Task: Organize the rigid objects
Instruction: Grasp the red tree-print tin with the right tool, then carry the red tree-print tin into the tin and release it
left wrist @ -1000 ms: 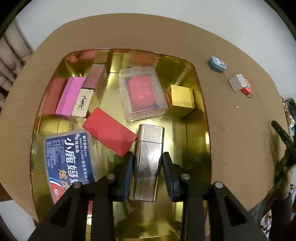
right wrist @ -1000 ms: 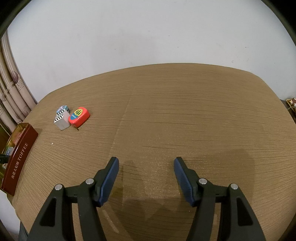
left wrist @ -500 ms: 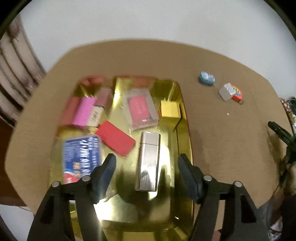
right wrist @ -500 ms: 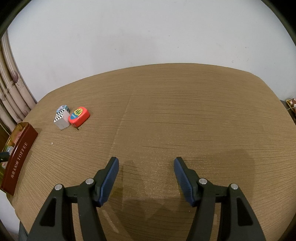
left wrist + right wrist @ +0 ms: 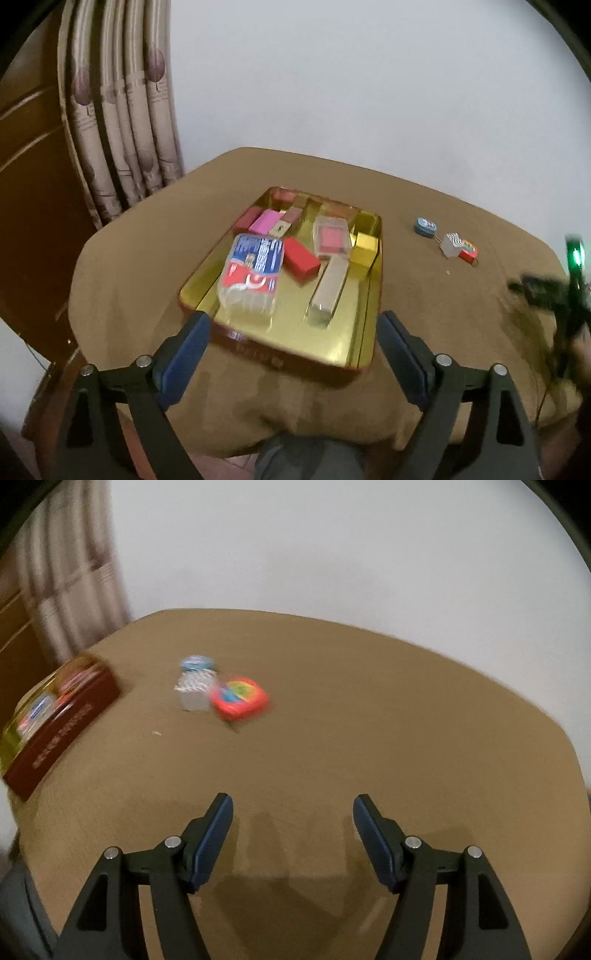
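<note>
Gold-lined tin tray (image 5: 372,295) nearly filled; three small keyring trinkets remain out on the brown tablecloth (image 5: 369,738).

My right gripper (image 5: 291,812) is nearer: the red round trinket (image 5: 240,698) lies ahead-left of its empty, opening jaws, touching the grey cube (image 5: 195,691). My left gripper (image 5: 291,325), empty-jawed and opening, hovers off the tray's near rim.

Ribbed silver metal lighter case (image 5: 328,287): lying flat in gold-lined tin tray (image 5: 373,295), between red box (image 5: 301,256) and gold cube (image 5: 364,249).
</note>
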The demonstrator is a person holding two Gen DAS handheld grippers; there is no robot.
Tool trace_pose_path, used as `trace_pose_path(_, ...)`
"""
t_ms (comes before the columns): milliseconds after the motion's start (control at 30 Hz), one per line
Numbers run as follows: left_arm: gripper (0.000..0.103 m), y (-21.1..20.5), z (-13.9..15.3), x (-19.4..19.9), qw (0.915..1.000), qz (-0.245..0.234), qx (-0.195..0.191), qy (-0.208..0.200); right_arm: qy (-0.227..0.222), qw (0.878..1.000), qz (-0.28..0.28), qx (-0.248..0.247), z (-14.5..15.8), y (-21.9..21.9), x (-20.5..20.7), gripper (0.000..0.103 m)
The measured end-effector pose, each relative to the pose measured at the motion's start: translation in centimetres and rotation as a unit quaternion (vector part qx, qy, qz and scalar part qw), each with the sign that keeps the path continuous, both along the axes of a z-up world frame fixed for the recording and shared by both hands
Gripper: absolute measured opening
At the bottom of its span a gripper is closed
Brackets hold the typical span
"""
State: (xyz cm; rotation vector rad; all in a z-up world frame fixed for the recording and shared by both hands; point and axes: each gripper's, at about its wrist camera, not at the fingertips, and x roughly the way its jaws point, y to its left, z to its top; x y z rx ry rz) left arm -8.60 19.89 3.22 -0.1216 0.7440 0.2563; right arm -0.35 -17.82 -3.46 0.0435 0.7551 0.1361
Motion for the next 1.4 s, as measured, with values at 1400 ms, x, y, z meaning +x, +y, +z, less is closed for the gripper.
trace_pose_path(1400, 0.092, 1.8, -3.5, -1.9, 0.9978, 0.038, -0.023, 0.049, 0.098, 0.982, 0.13, -0.097, -1.5, 4.0, 9.0, 0.048)
